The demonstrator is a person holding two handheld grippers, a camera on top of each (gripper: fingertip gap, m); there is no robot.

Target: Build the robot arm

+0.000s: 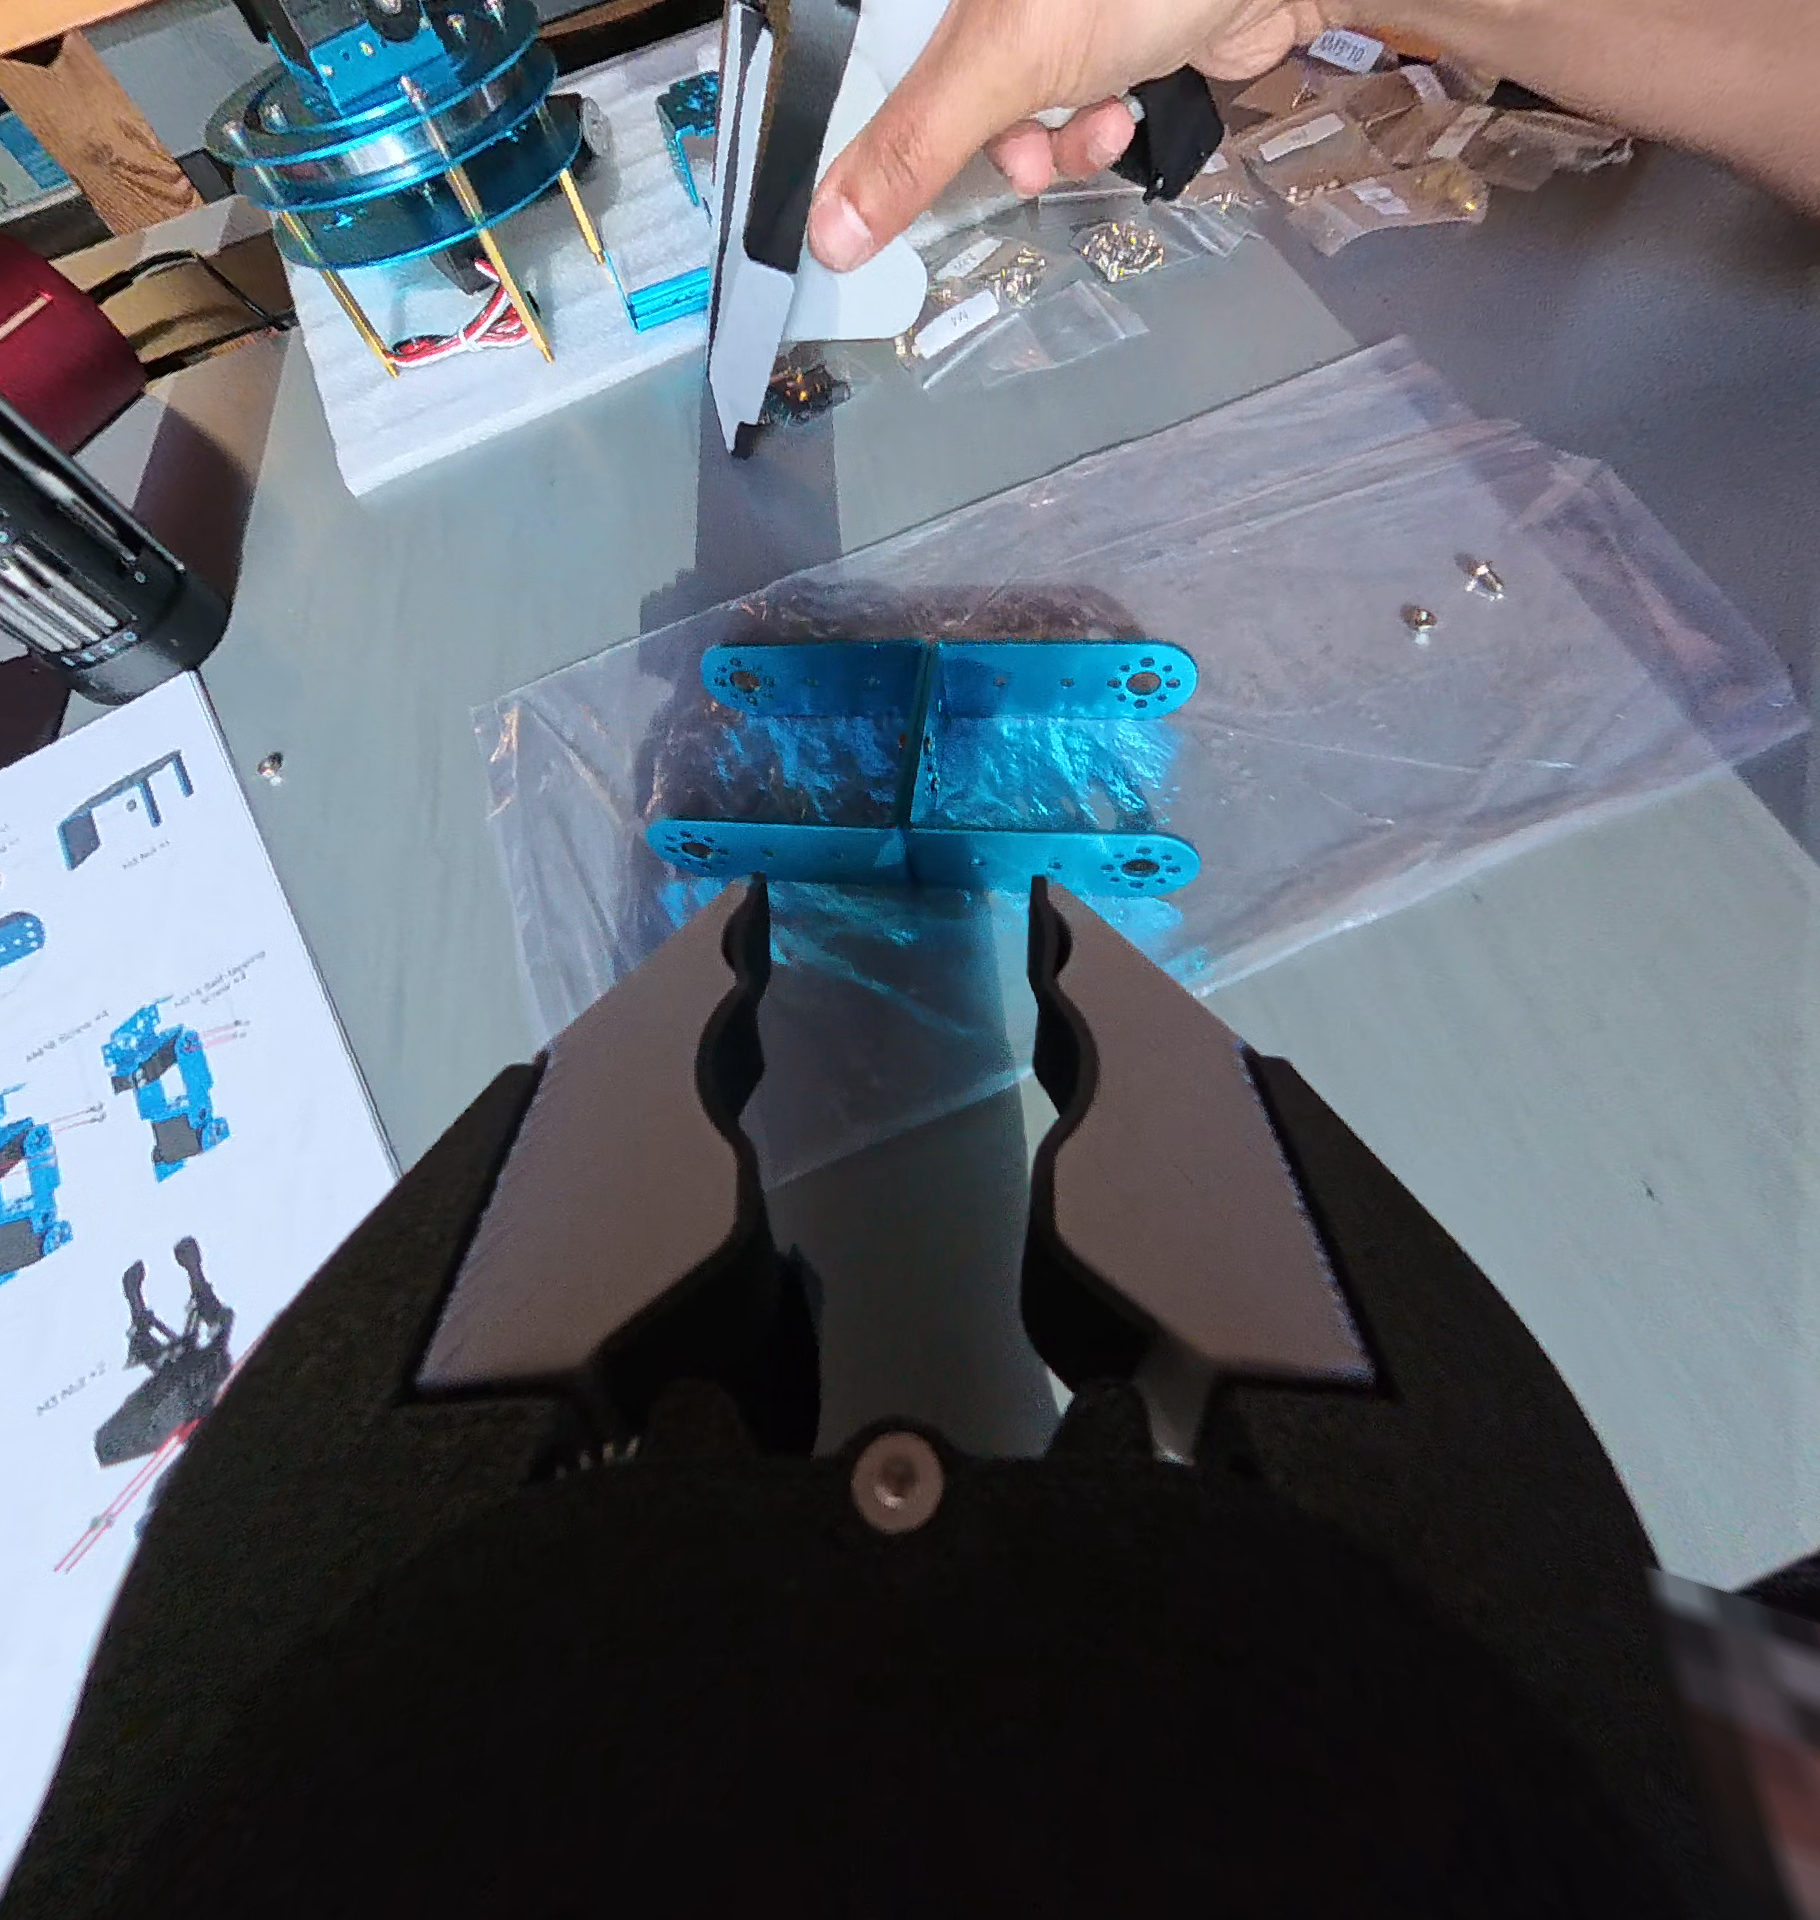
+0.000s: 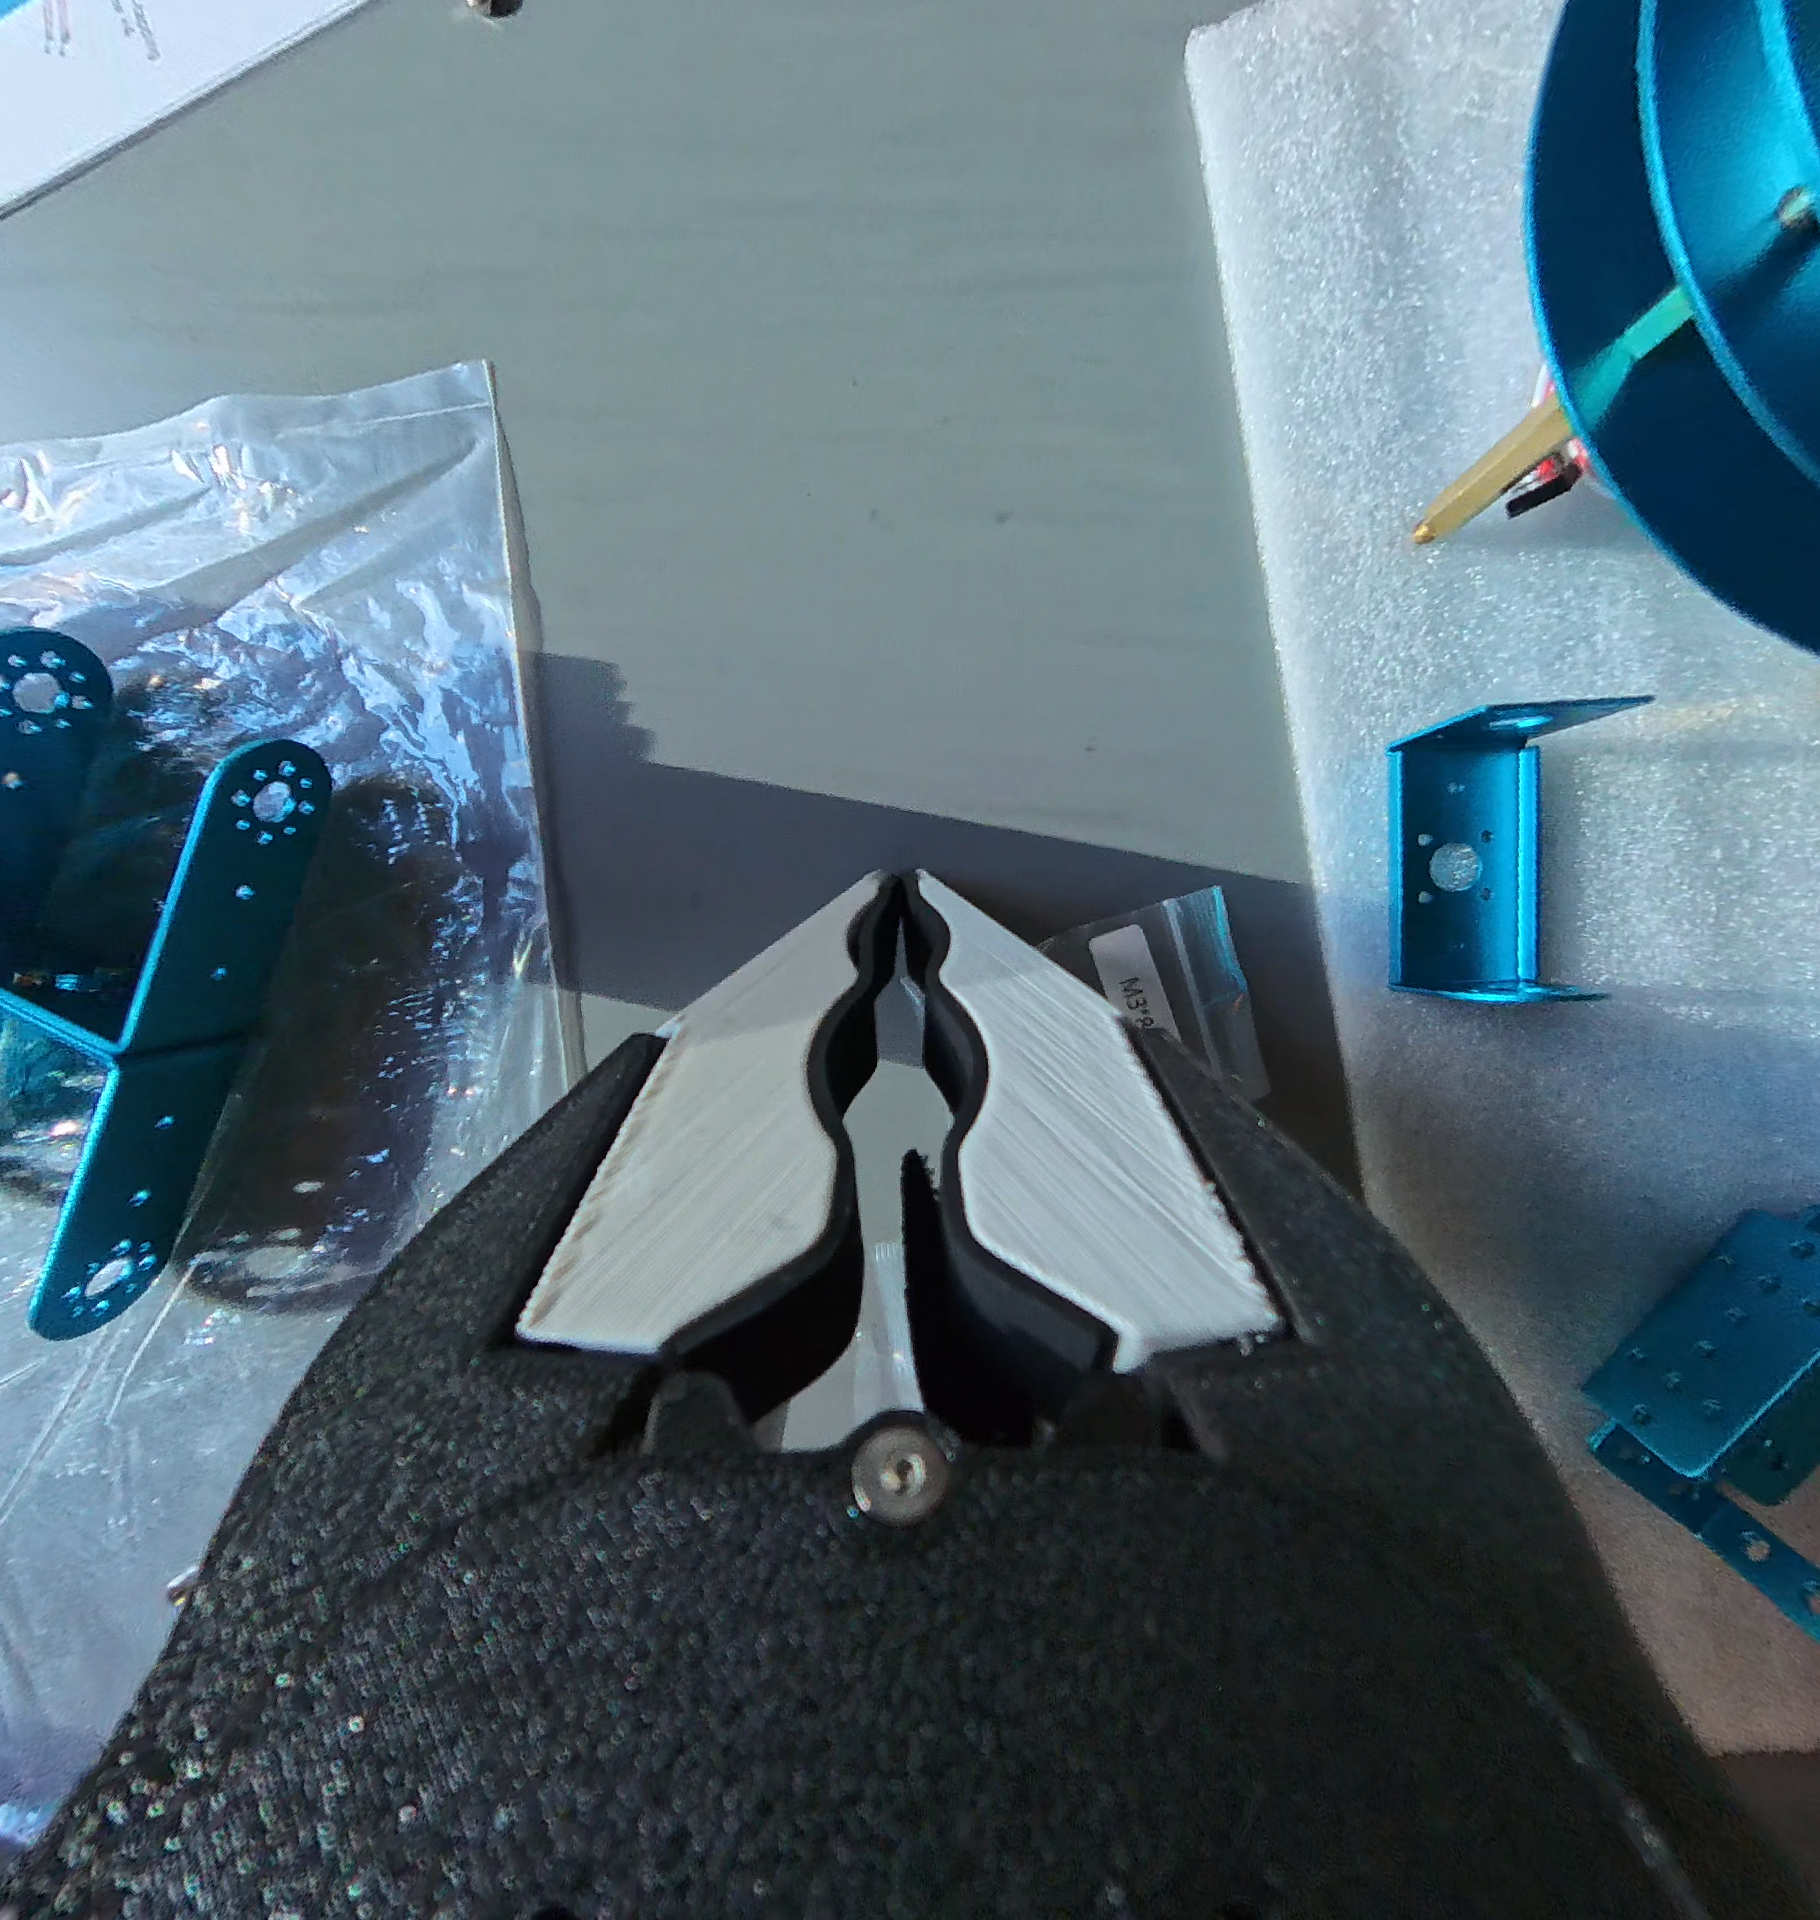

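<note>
Two blue metal U-brackets joined back to back stand on a clear plastic bag on the grey table. My left gripper is open and empty, its fingertips just short of the brackets' near blue arm. A hand holds my right gripper farther back, pointing down at the table. In the right wrist view that gripper is shut, and I see nothing between its tips. A small labelled zip bag lies partly under its right finger. The blue brackets are off to its left.
A printed instruction sheet lies at left, near a black tool case. A white foam sheet bears a round blue base and loose blue brackets. Small bags of screws and loose screws lie behind. One gripper's finger ends stand about 20 cm off the other's.
</note>
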